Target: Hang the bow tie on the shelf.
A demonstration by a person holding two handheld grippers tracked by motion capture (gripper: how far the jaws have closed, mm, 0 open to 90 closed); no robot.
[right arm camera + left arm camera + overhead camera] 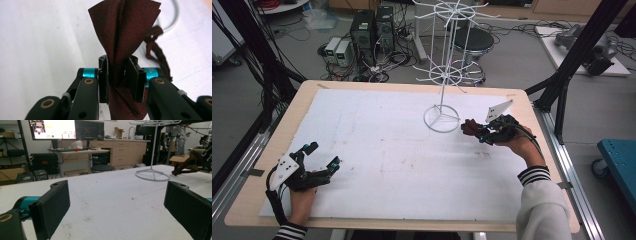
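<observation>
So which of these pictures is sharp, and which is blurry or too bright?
High view: soft, evenly lit, faint shadows on the table. Left gripper view: tongs slightly blurred close up, monitor glaring white. Right gripper view: the dark red cloth is sharp, the white surface behind washed out.

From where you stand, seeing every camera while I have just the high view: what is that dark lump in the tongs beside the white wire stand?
Observer: A dark red folded cloth pouch; the right tongs are clamped on its middle.
Operator: Anything hanging off it?
Observer: Yes, a braided dark red cord trails from it toward the white table cover.
Operator: And the other tongs, holding anything?
Observer: No. The left tongs stand wide open with bare cover between the pads.
Operator: Where do they point?
Observer: Toward the white wire stand, with the pouch just right of its ring base.
</observation>
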